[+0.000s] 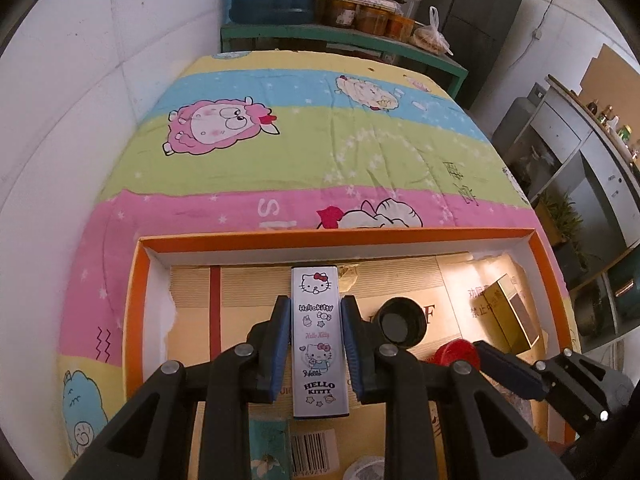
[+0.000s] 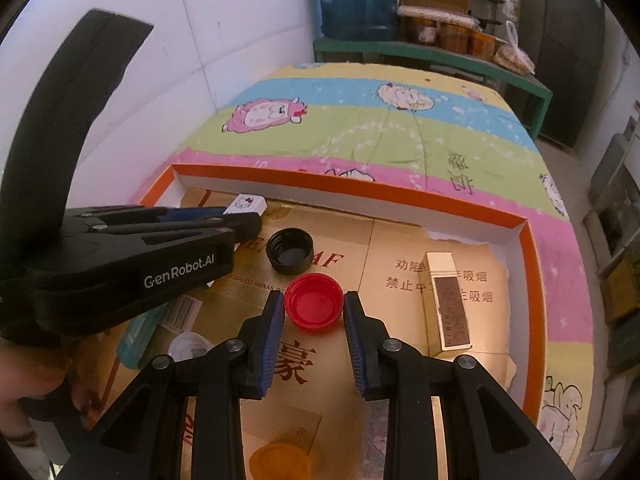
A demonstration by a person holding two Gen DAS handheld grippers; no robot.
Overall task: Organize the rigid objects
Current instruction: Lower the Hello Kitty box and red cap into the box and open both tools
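Two grippers busy over orange tray (image 1: 545,280). I hold Hello Kitty case (image 1: 320,340) pinched in left gripper (image 1: 316,344). Right gripper (image 2: 314,320) straddles red cap (image 2: 314,306), pads seemingly not touching. Risk: shallow cap squirts sideways toward black cap (image 2: 290,255) if I close off-centre.

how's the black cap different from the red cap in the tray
The black cap is dark and glossy; the red cap is bright red. The black cap lies free, while the red cap sits between the fingers of the right gripper. Both lie open side up on the cardboard in the orange tray.
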